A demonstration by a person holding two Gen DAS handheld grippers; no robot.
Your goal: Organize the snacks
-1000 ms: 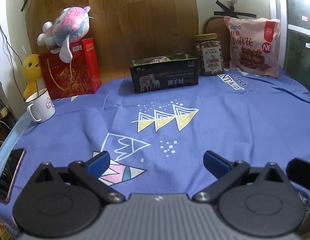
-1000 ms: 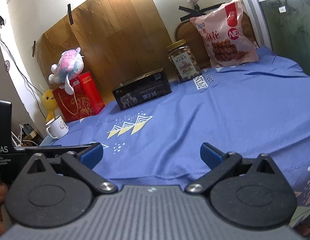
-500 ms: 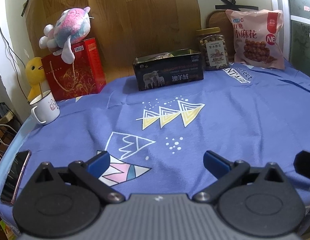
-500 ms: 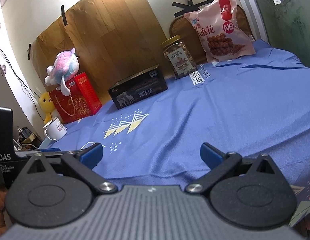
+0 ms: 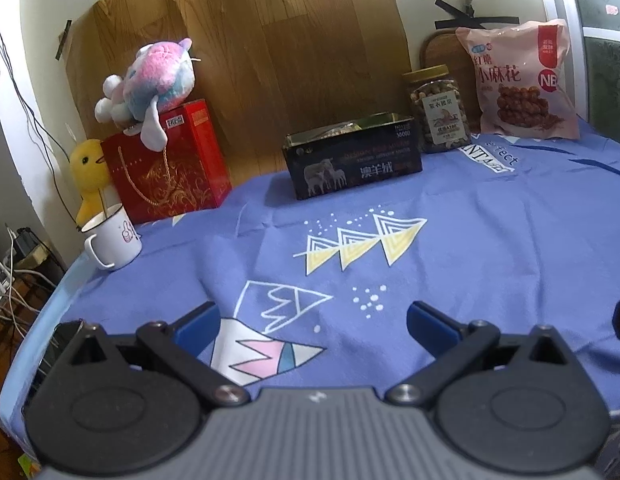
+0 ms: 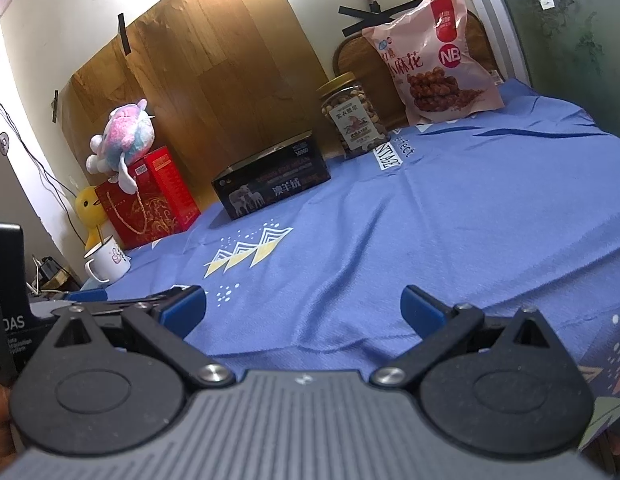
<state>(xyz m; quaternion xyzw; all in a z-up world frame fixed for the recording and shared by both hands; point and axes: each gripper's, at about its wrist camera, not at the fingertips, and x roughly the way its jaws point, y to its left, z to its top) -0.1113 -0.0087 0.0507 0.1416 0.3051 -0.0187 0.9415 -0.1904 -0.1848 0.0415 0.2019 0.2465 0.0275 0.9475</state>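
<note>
Right now both the left tongs (image 5: 311, 320) and the right tongs (image 6: 304, 304) hover wide open and empty over the near edge of the blue-clothed desk (image 5: 489, 240). Well apart at the back, the nut jar (image 5: 439, 110) and pink snack bag (image 5: 521, 80) stand just beside the open black tin (image 5: 351, 164), probably their destination.

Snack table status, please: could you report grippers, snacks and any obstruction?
Left gripper open, empty. Right gripper open, empty. Nut jar and pink snack bag upright at the back, beside the open tin. Nothing in between but cloth.
</note>
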